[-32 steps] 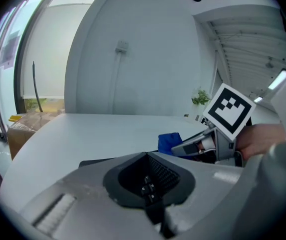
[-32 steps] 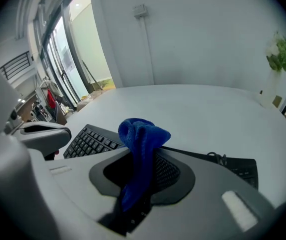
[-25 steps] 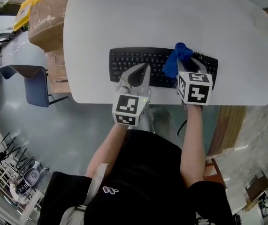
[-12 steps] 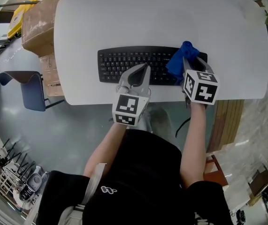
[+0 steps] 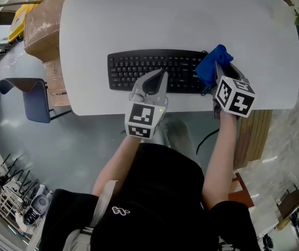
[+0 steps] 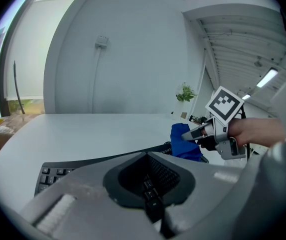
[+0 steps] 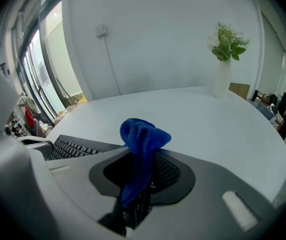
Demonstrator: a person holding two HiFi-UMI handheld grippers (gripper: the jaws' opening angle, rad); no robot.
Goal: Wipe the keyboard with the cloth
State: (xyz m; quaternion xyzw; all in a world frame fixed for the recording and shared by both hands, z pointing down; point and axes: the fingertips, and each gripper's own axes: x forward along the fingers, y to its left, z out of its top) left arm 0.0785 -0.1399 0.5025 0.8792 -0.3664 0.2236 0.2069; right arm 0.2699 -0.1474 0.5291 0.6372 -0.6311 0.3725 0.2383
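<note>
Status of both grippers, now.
Left gripper: shut, nothing held, over the keyboard.
Right gripper: shut on the blue cloth.

Cardboard box (image 5: 44,24), blue chair (image 5: 37,99), plant (image 7: 227,42)

Bright, even daylight — soft shadows; fisheye bending, dark vignette at edges; near jaws blurred.
</note>
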